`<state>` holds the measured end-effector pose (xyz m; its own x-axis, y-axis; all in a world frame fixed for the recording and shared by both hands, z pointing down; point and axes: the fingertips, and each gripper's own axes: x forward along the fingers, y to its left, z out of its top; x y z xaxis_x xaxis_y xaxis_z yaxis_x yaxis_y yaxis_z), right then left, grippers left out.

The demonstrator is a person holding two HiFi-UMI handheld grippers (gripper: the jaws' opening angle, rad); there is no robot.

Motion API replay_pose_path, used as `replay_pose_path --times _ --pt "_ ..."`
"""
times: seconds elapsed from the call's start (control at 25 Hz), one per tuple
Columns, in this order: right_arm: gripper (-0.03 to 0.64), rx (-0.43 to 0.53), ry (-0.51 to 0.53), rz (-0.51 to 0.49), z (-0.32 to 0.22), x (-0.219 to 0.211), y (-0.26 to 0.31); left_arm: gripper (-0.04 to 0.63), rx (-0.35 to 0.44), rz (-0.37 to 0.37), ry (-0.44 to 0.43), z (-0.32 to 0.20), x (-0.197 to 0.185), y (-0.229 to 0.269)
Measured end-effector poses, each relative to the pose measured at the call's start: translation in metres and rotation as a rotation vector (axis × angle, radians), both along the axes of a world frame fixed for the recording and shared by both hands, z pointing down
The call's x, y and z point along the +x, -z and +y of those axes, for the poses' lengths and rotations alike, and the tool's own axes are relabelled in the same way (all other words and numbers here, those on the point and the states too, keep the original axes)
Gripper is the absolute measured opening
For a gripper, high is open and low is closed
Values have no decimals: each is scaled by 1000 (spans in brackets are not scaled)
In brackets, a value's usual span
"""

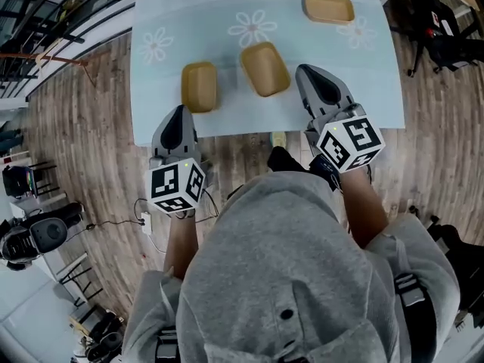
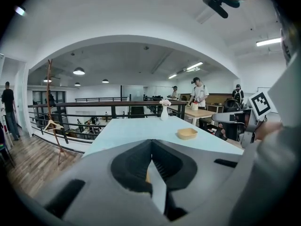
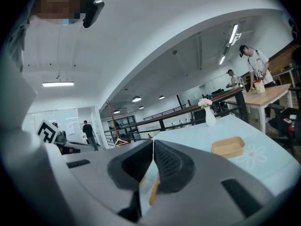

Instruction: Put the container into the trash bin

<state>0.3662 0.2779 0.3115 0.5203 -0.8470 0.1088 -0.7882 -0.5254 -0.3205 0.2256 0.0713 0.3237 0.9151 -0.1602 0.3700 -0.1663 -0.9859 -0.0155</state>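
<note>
Three tan, shallow containers lie on the pale blue table [image 1: 151, 119]. The left container [image 1: 199, 86] is just ahead of my left gripper [image 1: 179, 112], which hovers at the table's near edge, shut and empty. The middle container [image 1: 265, 68] lies just left of my right gripper [image 1: 309, 72], also shut and empty, over the table. The far container [image 1: 329, 7] shows in the left gripper view [image 2: 187, 133] and the right gripper view [image 3: 228, 146]. Both pairs of jaws meet with nothing between them [image 2: 151, 142] [image 3: 153, 142]. No trash bin is in view.
A white vase with flowers [image 2: 164, 111] stands at the table's far end. A railing [image 2: 94, 108] runs beyond it, and people stand at a wooden table [image 2: 200, 112] behind. Wooden floor surrounds the table; chairs and gear sit at the right [image 1: 442, 36] and left [image 1: 38, 233].
</note>
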Motion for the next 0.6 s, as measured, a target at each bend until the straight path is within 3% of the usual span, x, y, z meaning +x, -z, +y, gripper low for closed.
replay_pose_path --times 0.32,0.6 --pt "29 -10 29 -46 4 28 -19 21 42 -49 5 6 27 -16" --pt "29 -16 86 -71 -16 23 -27 23 44 -113 -19 4 24 -36"
